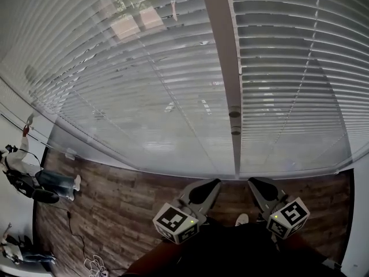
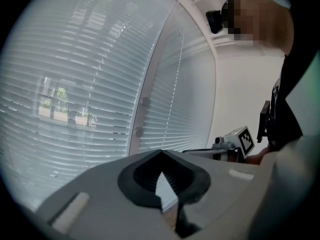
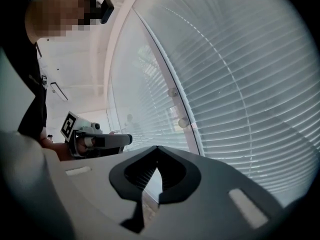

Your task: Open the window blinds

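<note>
Two lowered white slatted blinds cover the windows, a left blind (image 1: 132, 85) and a right blind (image 1: 294, 79), with a white frame post (image 1: 222, 51) between them. Two small round knobs (image 1: 234, 113) sit on the post. My left gripper (image 1: 216, 181) and right gripper (image 1: 252, 180) point at the bottom of the post, short of the blinds, side by side. In the left gripper view the left gripper (image 2: 161, 152) is shut on nothing, with the blinds (image 2: 75, 84) ahead. The right gripper (image 3: 157, 147) is likewise shut and empty before the blinds (image 3: 240, 84).
Dark wooden floor (image 1: 115, 201) runs below the windows. A person (image 1: 34, 178) shows at the far left edge, and a white cable (image 1: 95, 264) lies on the floor. A white wall (image 1: 360, 212) closes the right side. My white shoe (image 1: 242, 219) shows between the grippers.
</note>
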Demonstrator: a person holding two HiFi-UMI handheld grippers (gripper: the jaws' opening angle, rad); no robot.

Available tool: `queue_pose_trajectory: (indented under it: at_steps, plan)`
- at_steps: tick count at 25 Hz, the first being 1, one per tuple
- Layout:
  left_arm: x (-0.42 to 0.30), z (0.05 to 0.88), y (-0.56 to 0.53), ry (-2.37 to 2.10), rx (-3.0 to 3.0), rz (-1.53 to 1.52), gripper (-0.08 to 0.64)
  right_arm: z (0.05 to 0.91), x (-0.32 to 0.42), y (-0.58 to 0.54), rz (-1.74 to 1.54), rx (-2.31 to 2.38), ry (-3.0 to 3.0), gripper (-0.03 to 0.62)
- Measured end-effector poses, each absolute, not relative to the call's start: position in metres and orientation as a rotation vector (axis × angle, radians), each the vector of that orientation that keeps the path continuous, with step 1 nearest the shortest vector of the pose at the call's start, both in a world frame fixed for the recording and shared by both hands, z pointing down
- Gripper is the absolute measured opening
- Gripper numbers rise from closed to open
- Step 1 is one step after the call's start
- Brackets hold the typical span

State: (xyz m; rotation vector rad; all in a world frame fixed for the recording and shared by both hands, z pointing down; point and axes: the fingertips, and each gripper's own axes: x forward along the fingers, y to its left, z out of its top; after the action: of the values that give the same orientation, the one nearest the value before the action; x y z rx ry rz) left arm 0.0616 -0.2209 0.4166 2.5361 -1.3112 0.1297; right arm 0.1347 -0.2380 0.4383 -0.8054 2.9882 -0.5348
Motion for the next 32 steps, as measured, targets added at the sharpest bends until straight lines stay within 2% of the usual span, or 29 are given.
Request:
queue_pose_trajectory:
  at_steps: [13, 20, 24, 30, 32]
  plan:
    - [0.028, 0.416, -0.225, -1.186, 2.63, 0.115, 0.0, 0.44, 0.111, -0.237, -0.517, -1.004, 2.895, 0.025]
    - [-0.032, 0.4, -0.224, -1.145, 2.672, 0.034, 0.0, 0.417, 0.061, -0.238, -0.442, -1.118, 2.882, 0.025]
    - [-0.061, 0.411, -0.223, -1.145, 2.688, 0.037, 0.0, 0.408, 0.046, -0.245, -0.243, -1.218, 2.887, 0.026]
    - [-0.077, 0.415, -0.219, -1.118, 2.696, -0.001, 0.0, 0.346, 0.061, -0.284, 0.269, -1.521, 2.829, 0.029]
    - [-0.082, 0.419, -0.213, -1.113, 2.694, -0.013, 0.0, 0.338, 0.061, -0.294, 0.404, -1.622, 2.811, 0.071]
